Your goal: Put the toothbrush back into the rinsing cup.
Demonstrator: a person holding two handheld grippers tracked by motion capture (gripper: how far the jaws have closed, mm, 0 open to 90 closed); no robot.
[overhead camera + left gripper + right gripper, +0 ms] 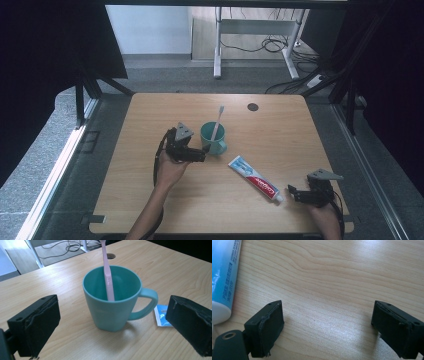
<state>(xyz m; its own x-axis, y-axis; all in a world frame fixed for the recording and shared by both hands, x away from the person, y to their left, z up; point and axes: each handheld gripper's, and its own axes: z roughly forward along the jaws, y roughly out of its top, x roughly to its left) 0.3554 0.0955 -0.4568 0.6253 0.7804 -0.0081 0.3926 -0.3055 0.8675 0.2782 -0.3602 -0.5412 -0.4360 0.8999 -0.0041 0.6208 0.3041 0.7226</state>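
**Inspector:** Position of the left gripper (pixel 204 150)?

**Assistant:** It sits mid-table with its jaws spread wide and holding nothing. In the left gripper view the teal mug (pixel 113 298) stands upright between and just beyond the two jaws, not touched by either. The mug's handle (pixel 147 302) points toward the jaw on that view's right.

**Inspector:** Contents of the mug?

**Assistant:** One pink toothbrush (pixel 107 272), standing in the mug and leaning on the far wall, its long axis near upright and tilting away from the gripper. Its head runs out of the top of that view.

**Inspector:** And the right gripper (pixel 294 194)?

**Assistant:** Low at the near right corner of the table (pixel 150 200), jaws likewise parted and empty over bare wood. The toothpaste tube (pixel 254 178) lies flat, its long axis running diagonally from the mug's side down toward the right gripper. Its white cap end (pixel 218 312) lies just beside that gripper's left jaw, apart from it.

**Inspector:** Which hand is nearer to what?

**Assistant:** Left to the mug, right to the tube. The judgement is that the left gripper need only advance and close across the mug's body; the right must shift sideways toward the cap.

**Inspector:** Room to move?

**Assistant:** Open wood surrounds both. The right gripper works close to the table's near edge; the tube's flat end (pixel 162 317) lies near the mug's handle, so a careless push could crowd them.
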